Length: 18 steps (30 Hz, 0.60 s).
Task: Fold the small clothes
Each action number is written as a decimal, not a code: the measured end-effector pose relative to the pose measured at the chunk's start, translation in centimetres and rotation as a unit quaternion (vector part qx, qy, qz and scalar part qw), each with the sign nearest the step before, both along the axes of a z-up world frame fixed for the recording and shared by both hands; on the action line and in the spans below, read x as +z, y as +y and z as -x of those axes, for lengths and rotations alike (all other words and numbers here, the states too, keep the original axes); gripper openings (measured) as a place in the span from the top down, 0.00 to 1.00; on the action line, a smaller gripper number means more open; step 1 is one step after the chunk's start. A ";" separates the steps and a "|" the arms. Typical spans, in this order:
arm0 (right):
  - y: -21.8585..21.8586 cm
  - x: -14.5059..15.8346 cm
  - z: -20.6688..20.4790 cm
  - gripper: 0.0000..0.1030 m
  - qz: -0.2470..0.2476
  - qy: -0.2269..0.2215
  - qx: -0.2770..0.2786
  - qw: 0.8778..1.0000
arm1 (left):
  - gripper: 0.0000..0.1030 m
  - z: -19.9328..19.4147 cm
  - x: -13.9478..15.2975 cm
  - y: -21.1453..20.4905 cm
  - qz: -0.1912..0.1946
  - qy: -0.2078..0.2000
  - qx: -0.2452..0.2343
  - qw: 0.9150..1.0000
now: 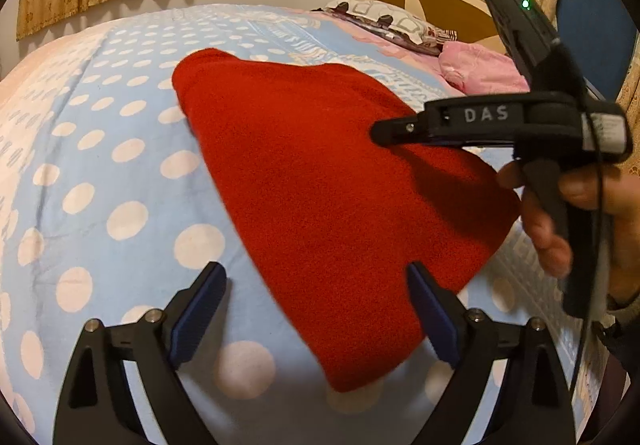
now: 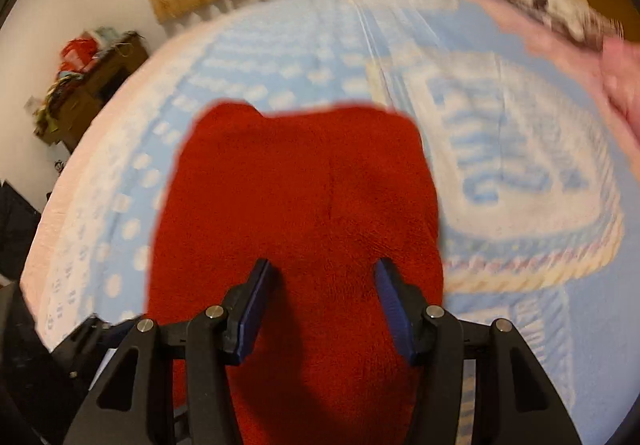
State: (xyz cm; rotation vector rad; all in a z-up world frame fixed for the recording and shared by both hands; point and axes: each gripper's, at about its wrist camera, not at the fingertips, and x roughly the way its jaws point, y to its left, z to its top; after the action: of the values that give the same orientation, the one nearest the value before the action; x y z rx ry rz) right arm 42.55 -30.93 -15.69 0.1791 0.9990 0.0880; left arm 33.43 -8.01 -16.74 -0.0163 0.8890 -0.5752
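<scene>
A fuzzy red cloth [image 1: 320, 185], folded into a soft shape with round corners, lies flat on the bed [image 1: 100, 165], over a blue blanket with white dots and near the blanket's big blue letters, which are too blurry to read. The left gripper [image 1: 316, 309] hangs just above the near corner of the cloth with its blue-padded fingers [image 1: 196, 313] wide apart and nothing between them. The right gripper [image 2: 320, 305] is over the near end of the cloth with its fingers apart too, and its black body, seen from the left camera, has the white letters "DAS" on its side.
</scene>
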 end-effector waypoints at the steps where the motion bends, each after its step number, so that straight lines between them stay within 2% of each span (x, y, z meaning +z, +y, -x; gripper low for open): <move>1: 0.0 0.0 -0.1 0.47 0.006 -0.002 0.004 1.000 | 0.09 0.0 0.0 0.0 0.000 0.000 0.000 1.000; 5: 0.8 0.9 -0.4 0.47 0.041 0.006 0.016 0.999 | 0.09 -0.1 -0.1 0.1 0.004 0.003 0.002 1.000; 7: 1.7 2.1 0.3 0.47 0.055 -0.018 0.023 0.998 | 0.09 -0.1 -0.1 0.1 0.008 0.006 0.003 1.000; 10: 3.7 3.4 1.0 0.47 0.046 -0.046 0.060 0.996 | 0.09 -0.1 -0.2 0.0 0.009 0.008 0.003 1.000; 12: 5.5 3.2 0.9 0.47 0.059 -0.043 0.089 0.993 | 0.08 0.0 -0.1 0.1 0.008 0.007 0.004 1.000; 15: 8.3 1.9 0.3 0.47 0.115 -0.031 0.127 0.985 | 0.08 0.0 -0.2 0.3 0.008 0.009 0.006 1.000; 18: 8.3 0.4 -0.9 0.47 0.116 -0.001 0.115 0.987 | 0.08 -0.1 -0.3 0.3 0.010 0.011 0.008 1.000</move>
State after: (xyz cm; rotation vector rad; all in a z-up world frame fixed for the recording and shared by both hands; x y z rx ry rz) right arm 43.41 -22.64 -15.31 -0.1506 1.0169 0.1812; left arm 33.55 -7.71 -17.02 -0.0485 0.9042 -0.5705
